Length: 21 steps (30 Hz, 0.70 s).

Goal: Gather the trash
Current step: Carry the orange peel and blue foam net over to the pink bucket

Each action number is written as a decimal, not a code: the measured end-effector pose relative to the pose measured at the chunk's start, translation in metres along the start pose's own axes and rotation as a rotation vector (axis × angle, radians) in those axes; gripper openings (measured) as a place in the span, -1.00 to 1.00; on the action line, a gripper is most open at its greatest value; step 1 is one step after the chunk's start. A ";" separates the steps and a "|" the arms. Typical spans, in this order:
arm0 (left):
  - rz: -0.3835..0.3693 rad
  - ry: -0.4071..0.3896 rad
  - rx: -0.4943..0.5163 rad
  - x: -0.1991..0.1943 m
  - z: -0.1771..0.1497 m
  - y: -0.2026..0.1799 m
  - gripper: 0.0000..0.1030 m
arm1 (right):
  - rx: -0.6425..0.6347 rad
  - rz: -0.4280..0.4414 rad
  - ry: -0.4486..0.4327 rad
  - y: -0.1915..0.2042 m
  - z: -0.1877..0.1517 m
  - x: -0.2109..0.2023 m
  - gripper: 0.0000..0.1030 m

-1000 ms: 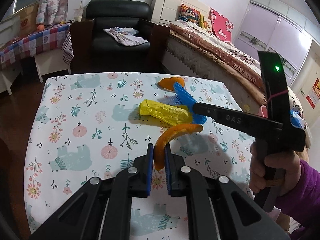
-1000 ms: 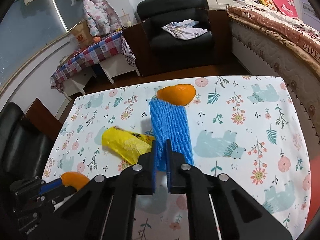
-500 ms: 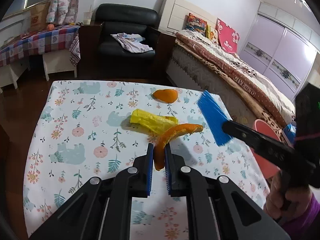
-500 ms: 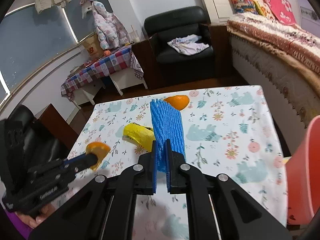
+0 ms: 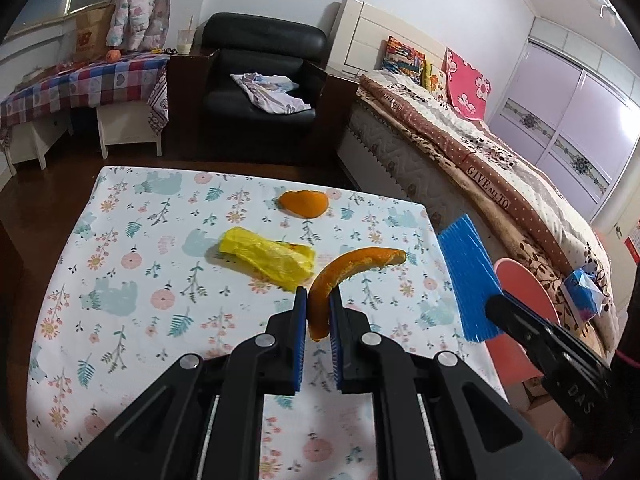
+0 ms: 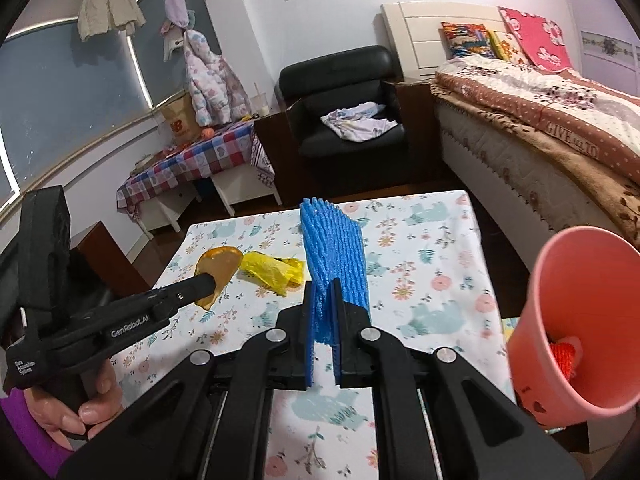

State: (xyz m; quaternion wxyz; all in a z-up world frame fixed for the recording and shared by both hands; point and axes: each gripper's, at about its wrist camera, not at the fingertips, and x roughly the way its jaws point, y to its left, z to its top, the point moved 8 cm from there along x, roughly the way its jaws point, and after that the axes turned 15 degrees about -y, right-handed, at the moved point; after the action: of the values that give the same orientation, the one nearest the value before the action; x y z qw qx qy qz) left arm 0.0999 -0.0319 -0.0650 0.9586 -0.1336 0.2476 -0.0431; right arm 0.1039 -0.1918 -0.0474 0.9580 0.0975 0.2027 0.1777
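My left gripper (image 5: pixel 318 305) is shut on a curved strip of orange peel (image 5: pixel 352 266), lifted above the floral tablecloth (image 5: pixel 120 264). My right gripper (image 6: pixel 323 294) is shut on a blue foam net sleeve (image 6: pixel 334 256), also held in the air; that sleeve (image 5: pixel 470 280) shows at the table's right edge in the left wrist view. A crumpled yellow plastic bag (image 5: pixel 268 256) and a second piece of orange peel (image 5: pixel 304 203) lie on the table. A pink bin (image 6: pixel 576 320) stands off the table's right side, with something red inside.
A bed (image 5: pixel 500 168) runs along the right, close to the table. A black armchair (image 5: pixel 260 84) with cloth on it stands behind the table, and a checked side table (image 5: pixel 80 88) is at the back left. A hand (image 6: pixel 80 400) in a purple sleeve holds the left gripper.
Both grippers have risen and drawn back with their loads. The blue sleeve has left the table's middle and moved right toward the pink bin, which has come into the right wrist view.
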 end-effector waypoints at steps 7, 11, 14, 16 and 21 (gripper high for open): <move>0.001 -0.008 0.045 0.001 0.000 -0.030 -0.81 | 0.039 -0.042 -0.033 -0.031 0.003 -0.019 -0.86; -0.004 -0.010 0.069 0.001 0.000 -0.048 -0.81 | 0.062 -0.074 -0.052 -0.050 0.005 -0.030 -0.86; -0.010 -0.013 0.094 0.000 -0.001 -0.063 -0.81 | 0.076 -0.099 -0.066 -0.066 0.005 -0.039 -0.86; -0.016 -0.014 0.110 0.000 -0.002 -0.074 -0.81 | 0.088 -0.117 -0.075 -0.076 0.006 -0.044 -0.86; -0.032 -0.016 0.147 0.002 -0.005 -0.098 -0.81 | 0.113 -0.163 -0.103 -0.103 0.008 -0.060 -0.86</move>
State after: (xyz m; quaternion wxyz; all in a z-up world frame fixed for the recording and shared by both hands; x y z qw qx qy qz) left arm 0.0976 -0.1273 -0.0428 0.9670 -0.0673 0.2338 -0.0755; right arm 0.0869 -0.3098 -0.0460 0.9715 0.1434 0.1700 0.0824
